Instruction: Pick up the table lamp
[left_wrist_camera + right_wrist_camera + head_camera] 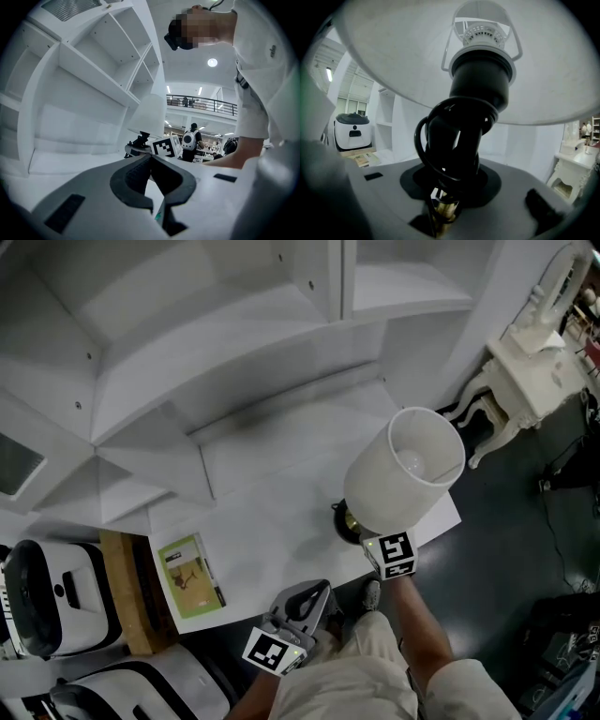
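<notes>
The table lamp has a white drum shade (405, 470) and a dark round base (345, 521) over the white tabletop (272, 512); it leans to the right. My right gripper (380, 542) is at its stem under the shade, marker cube toward me. In the right gripper view the black socket and coiled cord (457, 136) fill the middle, and my right gripper (449, 199) is shut on the brass stem (443, 211). My left gripper (314, 594) is at the table's near edge, shut and holding nothing. Its view shows the lamp shade (149, 115) ahead of the left gripper (151, 159).
White shelving (234, 324) rises behind the table. A green booklet (192, 576) lies at the table's near left, on a wooden board (127, 601). White rounded machines (42, 596) stand at the left. An ornate white side table (525, 362) is at the right.
</notes>
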`<state>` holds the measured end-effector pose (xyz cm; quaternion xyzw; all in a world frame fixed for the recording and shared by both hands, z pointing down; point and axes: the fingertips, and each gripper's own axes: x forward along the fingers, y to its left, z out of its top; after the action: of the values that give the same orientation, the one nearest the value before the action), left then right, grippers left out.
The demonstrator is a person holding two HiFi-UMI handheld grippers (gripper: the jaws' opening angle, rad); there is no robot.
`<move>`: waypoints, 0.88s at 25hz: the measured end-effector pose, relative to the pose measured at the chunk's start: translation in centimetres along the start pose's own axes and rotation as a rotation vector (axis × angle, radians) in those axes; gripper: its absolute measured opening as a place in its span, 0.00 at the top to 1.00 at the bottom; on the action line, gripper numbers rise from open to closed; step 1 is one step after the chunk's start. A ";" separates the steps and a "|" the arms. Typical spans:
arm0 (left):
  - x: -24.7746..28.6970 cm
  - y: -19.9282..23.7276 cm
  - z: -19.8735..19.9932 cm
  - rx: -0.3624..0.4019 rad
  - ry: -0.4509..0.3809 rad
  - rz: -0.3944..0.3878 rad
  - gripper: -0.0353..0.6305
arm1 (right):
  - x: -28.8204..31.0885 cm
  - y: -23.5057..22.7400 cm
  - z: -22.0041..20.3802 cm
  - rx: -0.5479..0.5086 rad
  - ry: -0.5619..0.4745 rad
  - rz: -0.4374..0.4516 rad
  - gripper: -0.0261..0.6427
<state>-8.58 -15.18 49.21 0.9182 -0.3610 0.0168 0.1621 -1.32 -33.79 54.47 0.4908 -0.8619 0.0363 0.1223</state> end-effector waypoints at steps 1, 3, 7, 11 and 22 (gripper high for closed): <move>0.2 -0.1 0.3 0.001 -0.007 0.002 0.93 | -0.3 -0.2 0.4 0.000 -0.001 0.000 0.78; 0.4 -0.2 0.7 0.003 -0.015 0.002 0.93 | -1.1 -0.4 1.1 0.000 -0.003 0.000 0.78; -0.2 -0.8 1.0 0.009 -0.012 -0.003 0.93 | -3.1 0.5 2.5 0.009 0.001 0.015 0.78; 0.1 -1.3 1.8 0.018 -0.044 -0.014 0.93 | -4.7 0.7 4.5 -0.006 -0.015 0.030 0.78; -1.7 -1.5 3.7 0.053 -0.081 0.005 0.93 | -9.9 4.4 7.8 0.050 -0.045 0.049 0.78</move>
<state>-9.19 -14.16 44.98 0.9212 -0.3690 -0.0106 0.1231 -1.61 -24.68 44.78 0.4731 -0.8750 0.0497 0.0896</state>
